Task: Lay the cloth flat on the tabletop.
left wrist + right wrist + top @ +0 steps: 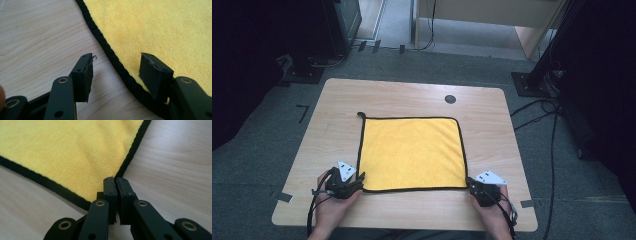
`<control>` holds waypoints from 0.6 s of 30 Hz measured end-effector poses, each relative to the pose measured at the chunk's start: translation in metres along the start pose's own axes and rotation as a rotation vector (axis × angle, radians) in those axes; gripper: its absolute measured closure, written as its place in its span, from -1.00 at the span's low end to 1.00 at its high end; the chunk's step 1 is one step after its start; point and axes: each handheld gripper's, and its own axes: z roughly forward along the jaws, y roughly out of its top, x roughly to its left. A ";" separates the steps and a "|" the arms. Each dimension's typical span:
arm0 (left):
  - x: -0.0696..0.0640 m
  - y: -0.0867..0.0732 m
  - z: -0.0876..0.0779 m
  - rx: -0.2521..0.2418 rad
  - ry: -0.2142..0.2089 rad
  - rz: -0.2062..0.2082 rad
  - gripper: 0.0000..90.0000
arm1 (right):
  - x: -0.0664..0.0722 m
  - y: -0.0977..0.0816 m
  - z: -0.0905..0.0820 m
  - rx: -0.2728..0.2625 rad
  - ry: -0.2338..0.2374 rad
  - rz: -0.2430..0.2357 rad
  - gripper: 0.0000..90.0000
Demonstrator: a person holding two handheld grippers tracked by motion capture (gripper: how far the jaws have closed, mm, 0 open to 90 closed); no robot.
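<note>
A yellow cloth [412, 152] with a black corded edge lies flat on the wooden table [412, 95]. My left gripper [360, 180] is at the cloth's near left corner and stands open. In the left gripper view its jaws [116, 60] straddle the black edge [110, 53], one over bare wood and the other over the yellow cloth [162, 25]. My right gripper [470, 182] is at the near right corner. In the right gripper view its jaws [115, 180] are shut together on the tip of the yellow cloth [62, 152], where the two black edges meet.
A small dark round disc [450, 99] is set in the table beyond the cloth's far right corner. A black loop [360, 114] sticks out at the cloth's far left corner. Dark stands and cables [537, 107] are on the grey floor around the table.
</note>
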 end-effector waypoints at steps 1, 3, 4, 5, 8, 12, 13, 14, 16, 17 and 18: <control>0.000 -0.001 -0.001 0.001 0.001 0.004 0.00 | 0.002 -0.002 -0.002 0.004 0.003 0.000 0.93; 0.001 -0.004 -0.003 -0.005 0.007 0.010 0.01 | 0.007 -0.006 -0.008 0.012 0.014 -0.002 0.93; 0.000 -0.006 -0.005 -0.009 0.005 0.015 0.01 | 0.009 -0.009 -0.011 0.013 0.019 0.001 0.93; 0.000 -0.007 -0.006 -0.011 -0.001 0.016 0.01 | 0.011 -0.012 -0.014 0.012 0.023 -0.006 0.93; 0.004 -0.011 -0.010 -0.008 -0.009 0.006 0.00 | 0.014 -0.017 -0.020 0.014 0.021 -0.021 0.91; 0.009 -0.017 -0.016 0.003 -0.018 -0.019 -0.05 | 0.015 -0.016 -0.022 0.023 -0.019 -0.027 0.57; 0.010 -0.019 -0.018 -0.001 -0.031 -0.024 -0.05 | 0.013 -0.015 -0.023 0.011 -0.017 -0.021 0.48; 0.011 -0.021 -0.019 -0.001 -0.038 -0.024 -0.06 | 0.010 -0.012 -0.024 -0.009 -0.019 -0.001 0.41; 0.016 -0.025 -0.022 -0.012 -0.062 -0.048 -0.10 | 0.002 -0.003 -0.026 -0.053 -0.028 0.024 0.38; 0.017 -0.027 -0.024 -0.025 -0.060 -0.061 -0.12 | -0.004 0.007 -0.026 -0.081 -0.043 0.030 0.38; 0.019 -0.027 -0.025 -0.028 -0.050 -0.071 -0.11 | -0.008 0.016 -0.024 -0.106 -0.059 0.027 0.37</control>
